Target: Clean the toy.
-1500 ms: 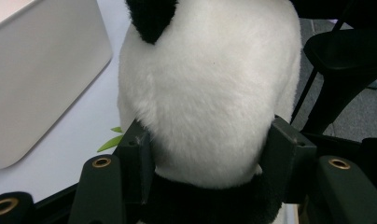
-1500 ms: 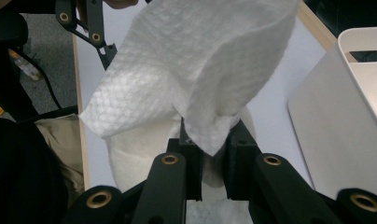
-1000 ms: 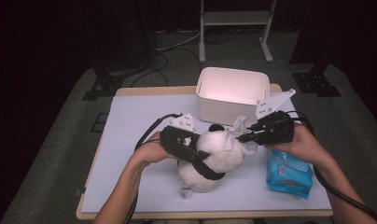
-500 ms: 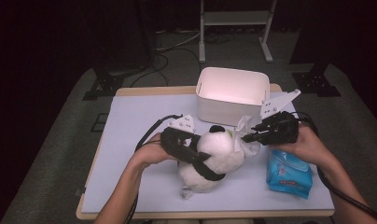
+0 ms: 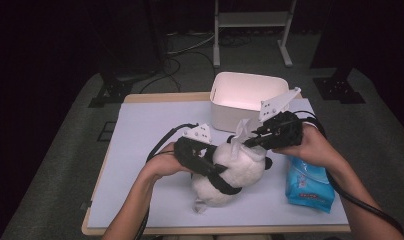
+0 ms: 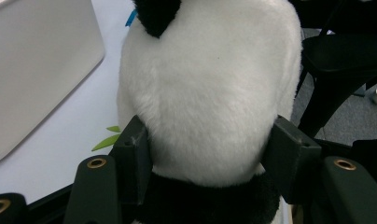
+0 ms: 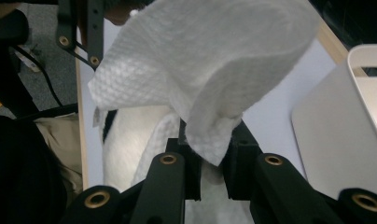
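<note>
A white and black plush panda (image 5: 237, 165) lies on the white table sheet (image 5: 150, 130). My left gripper (image 5: 212, 167) is shut on it from the left. In the left gripper view, the gripper (image 6: 207, 140) presses both pads into the panda's (image 6: 210, 84) white fur just above a black band. My right gripper (image 5: 249, 142) is shut on a white tissue (image 5: 240, 132) just above the panda's head. In the right gripper view, the gripper (image 7: 210, 149) pinches the lower edge of the tissue (image 7: 205, 60), which fans out above the jaws.
A white open box (image 5: 245, 95) stands behind the panda, close to the right gripper. A blue wipes pack (image 5: 307, 182) lies at the right near the table's front edge. A small white scrap (image 5: 199, 206) lies at the panda's near end.
My right gripper, with the tissue in it, has shifted a little up and left over the panda's head. The left gripper and the panda have stayed still.
</note>
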